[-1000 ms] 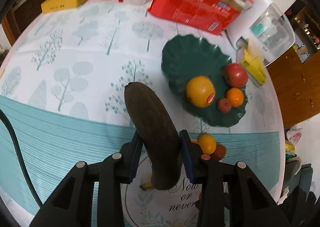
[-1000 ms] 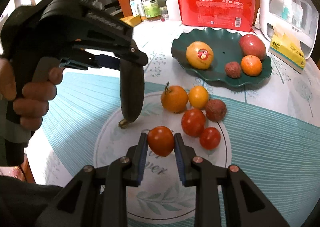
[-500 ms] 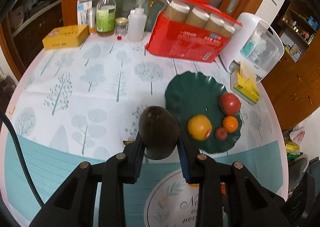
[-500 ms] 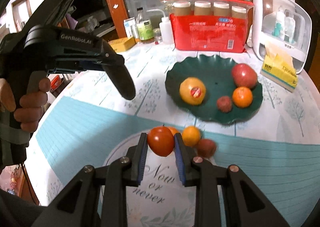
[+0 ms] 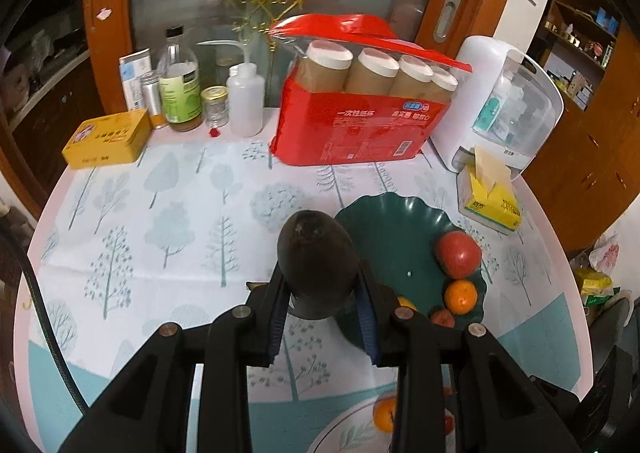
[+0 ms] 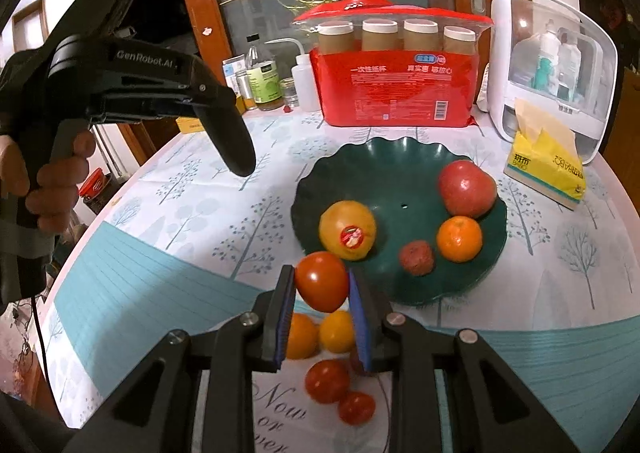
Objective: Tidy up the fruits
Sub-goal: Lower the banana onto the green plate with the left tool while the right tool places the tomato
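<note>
Compared with one second earlier, both grippers have risen from the round white placemat [image 6: 280, 413] and moved toward the green plate [image 6: 384, 161]. The left gripper [image 5: 323, 303] has its fingers clenched on a dark, blackened banana [image 5: 318, 261]; earlier the banana's lower end hung near the placemat, now it is carried clear of the table [image 5: 160, 213], pointing forward beside the plate's left rim. In the right wrist view the banana [image 6: 232, 141] hangs in the air to the left of the plate, well apart from it. The right gripper [image 6: 322, 287] has its fingers clenched on a red tomato [image 6: 322, 281], formerly just over the placemat, now level with the plate's near rim.

The plate holds a large yellow-orange fruit with a sticker [image 6: 347, 229], a red apple [image 6: 467, 188], a small orange [image 6: 459, 238] and a small rough red fruit [image 6: 417, 258], unchanged. On the placemat remain two orange-yellow fruits [image 6: 336, 331] and two tomatoes [image 6: 327, 380].

Behind the plate stand a red pack of paper cups [image 6: 396, 89], a white container [image 6: 552, 65] and a yellow tissue pack [image 6: 546, 169]. The yellow-orange fruit lies directly ahead of the held tomato.
</note>
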Tool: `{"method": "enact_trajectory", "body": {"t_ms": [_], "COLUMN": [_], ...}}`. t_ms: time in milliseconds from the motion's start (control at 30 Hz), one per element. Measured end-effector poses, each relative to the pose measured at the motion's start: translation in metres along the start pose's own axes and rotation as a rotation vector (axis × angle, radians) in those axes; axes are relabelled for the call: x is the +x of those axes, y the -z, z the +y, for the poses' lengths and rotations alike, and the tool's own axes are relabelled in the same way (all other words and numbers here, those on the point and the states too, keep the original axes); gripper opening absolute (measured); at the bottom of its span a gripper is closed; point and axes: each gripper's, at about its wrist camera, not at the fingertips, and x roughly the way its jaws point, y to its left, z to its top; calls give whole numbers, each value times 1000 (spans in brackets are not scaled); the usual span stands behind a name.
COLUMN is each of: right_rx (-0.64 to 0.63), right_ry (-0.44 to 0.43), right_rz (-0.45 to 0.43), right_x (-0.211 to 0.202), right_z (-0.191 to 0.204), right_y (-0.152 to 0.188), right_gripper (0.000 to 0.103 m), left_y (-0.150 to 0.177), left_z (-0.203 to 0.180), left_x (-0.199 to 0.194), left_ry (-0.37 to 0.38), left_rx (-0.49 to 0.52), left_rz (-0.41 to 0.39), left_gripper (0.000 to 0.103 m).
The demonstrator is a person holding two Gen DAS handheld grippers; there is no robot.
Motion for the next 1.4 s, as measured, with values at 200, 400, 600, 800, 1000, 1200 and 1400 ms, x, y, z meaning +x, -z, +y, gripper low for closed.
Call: {"method": "enact_trajectory", "body": {"t_ms": [200,400,600,800,1000,1200,1400], "right_rx": [35,75,110,139,144,175,218], "right_ry": [10,3,8,20,33,59,83], "right_rz": [12,39,50,53,51,30,12], "right_x": [17,34,44,50,50,41,27], "right_z": [-16,-29,-37,-43,-45,-51,-58], "right_y": [-4,1,5,7,8,8,8], "right_gripper": [26,26,27,27,41,49,49], "left_y": [-8,-3,3,7,10,10,8], "left_z": [-19,-43,-68,-79,-81,-75,-76], "left_x": [28,56,69,77,78,69,52], "left_ry": [34,70,67,85,61,47,78], "left_rx": [37,97,200,208,210,180,162], "left_rz": [39,83,88,121,145,144,99], "left_gripper": [30,30,32,36,55,70,79]}}
